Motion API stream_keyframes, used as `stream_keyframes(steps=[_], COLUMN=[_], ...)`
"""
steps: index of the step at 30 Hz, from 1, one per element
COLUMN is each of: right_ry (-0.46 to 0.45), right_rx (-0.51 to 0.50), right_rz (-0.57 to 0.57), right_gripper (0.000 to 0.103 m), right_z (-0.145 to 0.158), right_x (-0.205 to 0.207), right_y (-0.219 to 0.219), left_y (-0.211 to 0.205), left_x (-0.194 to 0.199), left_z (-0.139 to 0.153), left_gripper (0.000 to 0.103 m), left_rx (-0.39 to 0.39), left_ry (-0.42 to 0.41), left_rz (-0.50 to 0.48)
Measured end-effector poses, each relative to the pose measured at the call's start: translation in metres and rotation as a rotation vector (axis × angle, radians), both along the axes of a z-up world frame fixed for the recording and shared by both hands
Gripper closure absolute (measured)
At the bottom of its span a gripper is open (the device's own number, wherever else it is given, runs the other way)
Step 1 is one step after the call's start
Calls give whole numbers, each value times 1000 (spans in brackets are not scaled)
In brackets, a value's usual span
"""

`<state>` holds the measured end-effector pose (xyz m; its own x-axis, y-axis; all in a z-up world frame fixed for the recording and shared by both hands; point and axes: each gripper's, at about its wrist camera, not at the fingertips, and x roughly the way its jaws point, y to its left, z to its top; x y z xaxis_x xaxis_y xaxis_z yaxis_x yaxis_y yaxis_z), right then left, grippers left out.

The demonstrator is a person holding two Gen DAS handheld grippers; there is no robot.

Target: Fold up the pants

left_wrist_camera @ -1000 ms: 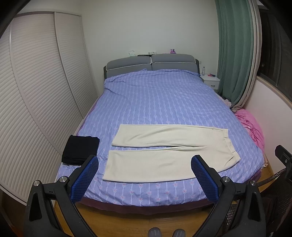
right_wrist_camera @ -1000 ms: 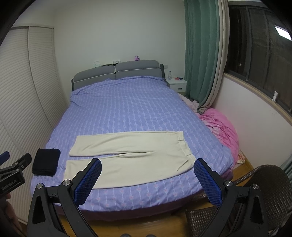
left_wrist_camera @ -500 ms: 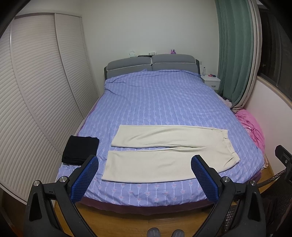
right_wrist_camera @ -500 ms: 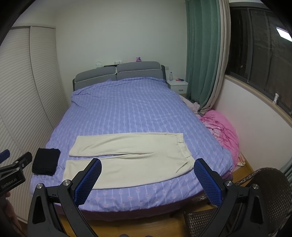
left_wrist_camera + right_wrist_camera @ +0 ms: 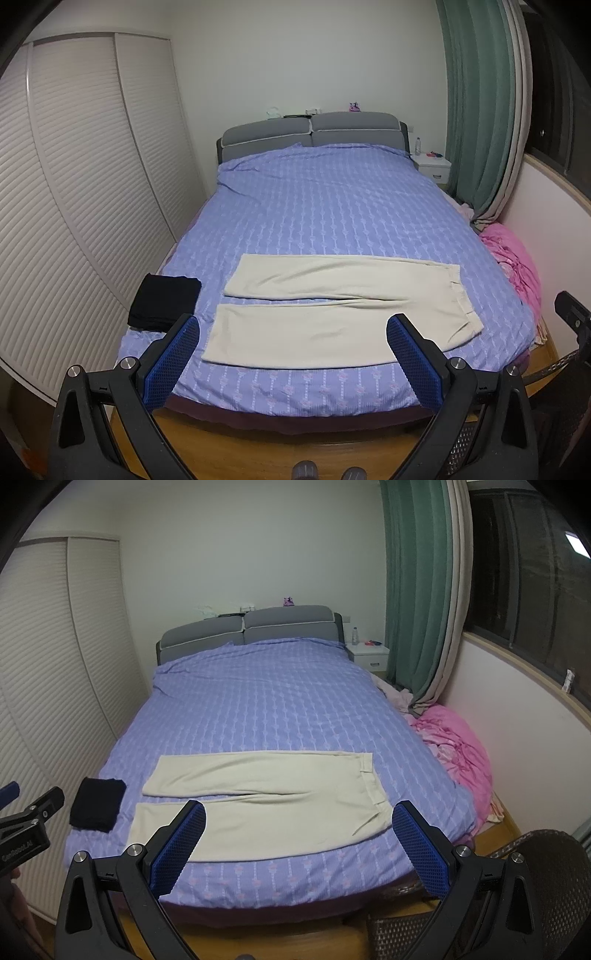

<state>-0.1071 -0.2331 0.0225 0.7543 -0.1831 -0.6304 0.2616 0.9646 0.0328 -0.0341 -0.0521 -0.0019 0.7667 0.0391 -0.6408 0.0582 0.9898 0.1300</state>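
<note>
Pants [image 5: 340, 314]: cream, unfolded, laid flat near the foot of the bed [image 5: 325, 206] on the purple cover. Left wrist view: long axis ran across the bed, waistband to the right, leg hems to the left, the two legs parted by a narrow gap. A folded black garment [image 5: 164, 301] lay just beside the hems, apart from them. The left claw [image 5: 293, 354] was held level before the bed's foot end, blue pads spread wide, gripping nothing, clear of the fabric.

Right wrist view: pants [image 5: 258, 797] showed the same lie, waistband nearest the pink bedding [image 5: 458, 746] on the floor. The right claw [image 5: 299, 838] hovered off the bed, fingers wide apart and empty. The left claw's tip showed at the left edge.
</note>
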Motion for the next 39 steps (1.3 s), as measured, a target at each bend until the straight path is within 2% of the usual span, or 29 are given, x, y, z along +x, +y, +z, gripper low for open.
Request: stream_keyframes(steps=[5,11,17,21,27,32,36,39], right_ry=[-1,-14,-18,-17,13,75,120,148], right_rx=[14,18,-8,-44,-61,-47,-55,-49], right_rz=[-4,-15,-38,-58,-124,-177,-175,-126], right_gripper=[1,1,1,1,1,2,6,7], right_z=[0,2,-1,-6,-20,-46,-75,-107], right_x=[0,4,17,30,63,115,166,212], right_y=[-16,-33,-57,-74,-112,-151,-177,-198], left_y=[-18,-43,-66,-85,-131,-180,-225,-258], left_x=[3,18,52,84,158,231,298,351], left_z=[2,5,1,-4,-26,-51,-89,-127], left_gripper=[0,0,0,0,0,0,0,1], left_rx=[-4,5,0,35,78,101,99,94], left_ry=[17,10,22,12,38,40,55,76], left_rz=[-7,-59,-131,-179,-311,-447,-575,-674])
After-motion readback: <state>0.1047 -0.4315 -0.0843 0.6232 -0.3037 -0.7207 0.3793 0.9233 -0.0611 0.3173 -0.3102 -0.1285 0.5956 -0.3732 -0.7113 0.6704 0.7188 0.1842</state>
